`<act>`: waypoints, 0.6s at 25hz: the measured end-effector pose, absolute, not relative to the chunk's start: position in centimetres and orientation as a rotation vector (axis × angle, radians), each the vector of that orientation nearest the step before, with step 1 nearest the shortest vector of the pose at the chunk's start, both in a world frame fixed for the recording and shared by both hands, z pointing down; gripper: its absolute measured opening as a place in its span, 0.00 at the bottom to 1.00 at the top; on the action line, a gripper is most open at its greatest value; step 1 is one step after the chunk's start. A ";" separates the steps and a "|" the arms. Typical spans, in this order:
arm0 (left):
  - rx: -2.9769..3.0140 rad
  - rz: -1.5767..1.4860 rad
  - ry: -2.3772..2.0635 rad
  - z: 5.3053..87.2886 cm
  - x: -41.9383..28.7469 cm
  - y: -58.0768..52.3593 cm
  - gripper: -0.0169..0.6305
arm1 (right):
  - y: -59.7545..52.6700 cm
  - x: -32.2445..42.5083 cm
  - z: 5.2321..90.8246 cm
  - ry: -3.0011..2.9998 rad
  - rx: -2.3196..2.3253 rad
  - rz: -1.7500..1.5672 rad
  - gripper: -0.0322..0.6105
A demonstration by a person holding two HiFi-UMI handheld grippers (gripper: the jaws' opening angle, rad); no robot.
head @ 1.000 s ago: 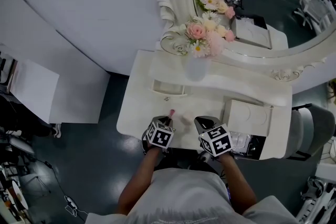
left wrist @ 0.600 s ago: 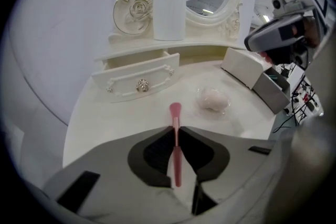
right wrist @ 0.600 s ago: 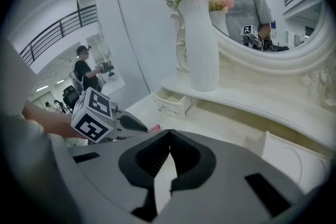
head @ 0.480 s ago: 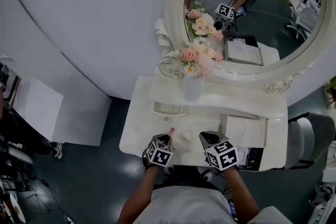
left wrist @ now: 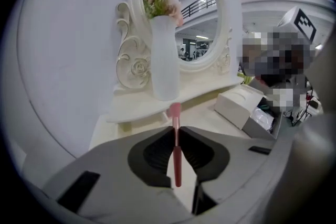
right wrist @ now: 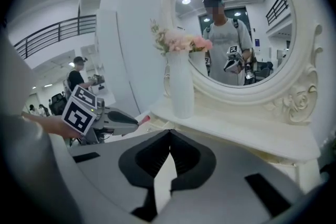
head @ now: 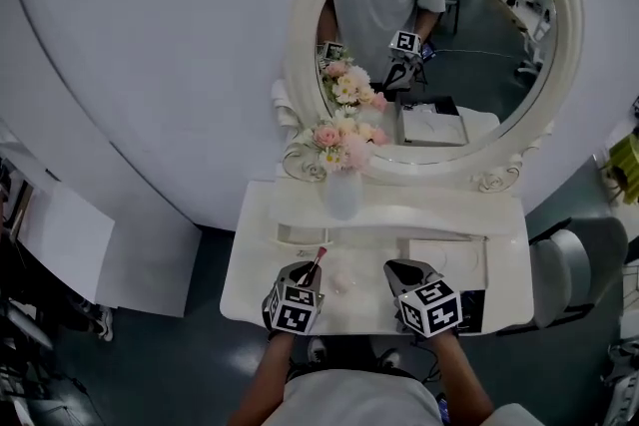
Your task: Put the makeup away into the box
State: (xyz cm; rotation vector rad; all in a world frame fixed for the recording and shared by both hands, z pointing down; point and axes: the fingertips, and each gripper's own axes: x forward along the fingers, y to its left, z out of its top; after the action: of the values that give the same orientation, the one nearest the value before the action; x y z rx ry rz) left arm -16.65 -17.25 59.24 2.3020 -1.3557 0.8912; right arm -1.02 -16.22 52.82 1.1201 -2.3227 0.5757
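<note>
- A slim pink makeup stick (left wrist: pixel 177 152) with a paler pink tip is clamped between the pads of the left gripper (left wrist: pixel 176 131). The jaws have just been closing on it.
- The stick is held lengthwise along the jaws. Its tip pokes out beyond the jaw tips and is pointed towards the mirror (head: pixel 449 35).
- In the head view the stick is seen over the front left part of the white dressing table (head: pixel 250 264), well apart from the white box (head: pixel 446 259).
- The box is set on the right side of the table top. Whether its lid is open cannot be told.
- The jaws of the right gripper (right wrist: pixel 169 136) are pressed together, and nothing is held between them. This gripper is held over the front edge of the table, just left of the box.
- A small pale pink thing (head: pixel 342 282) is seen on the table top between the two grippers.
- A white vase of pink and cream flowers (head: pixel 341 195) is placed on the raised shelf at the back, in front of the mirror's left edge.
</note>
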 end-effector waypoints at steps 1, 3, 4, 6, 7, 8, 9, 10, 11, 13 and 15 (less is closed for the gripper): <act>2.333 0.879 -1.353 58.4 -15.9 -17.5 0.12 | -16.3 -0.4 52.4 -2.324 1.151 0.573 0.05; 2.392 0.858 -1.334 56.7 -14.3 -18.0 0.12 | -16.2 0.8 51.5 -2.321 1.206 0.564 0.05; 2.419 0.850 -1.318 56.0 -13.4 -18.1 0.12 | -16.1 1.5 51.1 -2.317 1.228 0.560 0.05; 2.473 0.839 -1.272 54.8 -11.4 -17.9 0.12 | -15.6 2.9 50.5 -2.304 1.269 0.554 0.05; 2.504 0.835 -1.244 54.3 -10.2 -17.8 0.12 | -15.4 3.7 50.3 -2.297 1.292 0.552 0.05; 2.535 0.834 -1.214 53.8 -8.9 -17.8 0.12 | -15.2 4.6 50.1 -2.289 1.318 0.551 0.05; 2.565 0.833 -1.181 53.5 -7.6 -17.7 0.12 | -15.0 5.6 49.9 -2.281 1.347 0.551 0.05; 2.594 0.832 -1.147 53.2 -6.4 -17.6 0.12 | -14.7 6.5 49.7 -2.272 1.375 0.553 0.05; 2.622 0.832 -1.110 53.0 -5.1 -17.5 0.12 | -14.4 7.5 49.6 -2.262 1.404 0.556 0.05; 2.681 0.834 -1.028 52.6 -2.4 -17.1 0.12 | -13.7 9.5 49.6 -2.235 1.461 0.569 0.05; 2.733 0.839 -0.942 52.4 0.4 -16.5 0.12 | -12.8 11.6 49.8 -2.202 1.520 0.587 0.05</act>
State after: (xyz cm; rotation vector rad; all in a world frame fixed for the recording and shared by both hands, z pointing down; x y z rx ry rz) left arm 0.41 -16.51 52.38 2.7326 -0.9424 0.8395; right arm 11.58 -12.75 49.76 1.5197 -2.2021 0.5872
